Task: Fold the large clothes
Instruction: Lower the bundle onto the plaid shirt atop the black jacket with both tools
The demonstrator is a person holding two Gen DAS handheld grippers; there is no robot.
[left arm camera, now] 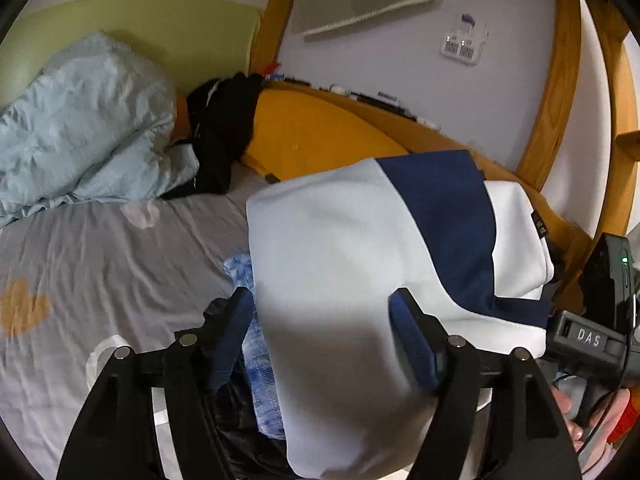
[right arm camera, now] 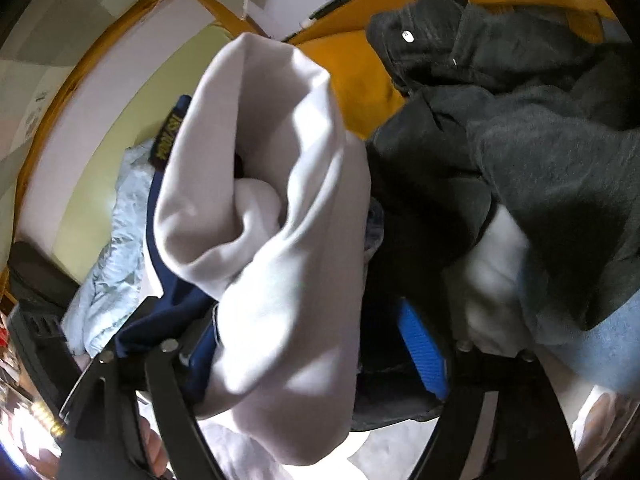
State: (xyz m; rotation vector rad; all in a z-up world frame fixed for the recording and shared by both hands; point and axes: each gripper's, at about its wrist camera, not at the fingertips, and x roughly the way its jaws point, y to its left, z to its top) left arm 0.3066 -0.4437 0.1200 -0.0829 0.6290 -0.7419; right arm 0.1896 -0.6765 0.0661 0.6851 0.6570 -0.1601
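One garment in hand, folding barely begun.
White-and-navy garment [left arm camera: 340, 264] hangs bunched above the bed [left arm camera: 100, 280]; left gripper [left arm camera: 322, 340] and right gripper [right arm camera: 316, 344] both straddle it, whether clenched I cannot tell; dark clothes [right arm camera: 520, 140] wait unfolded.

Black tool [left arm camera: 322, 336], blue pads [left arm camera: 416, 348], silver screws

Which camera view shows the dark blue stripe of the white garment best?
The left wrist view. There the dark blue stripe runs broad and unbroken across the white garment. The right wrist view shows only a narrow, shaded strip of it behind the bunched white cloth.
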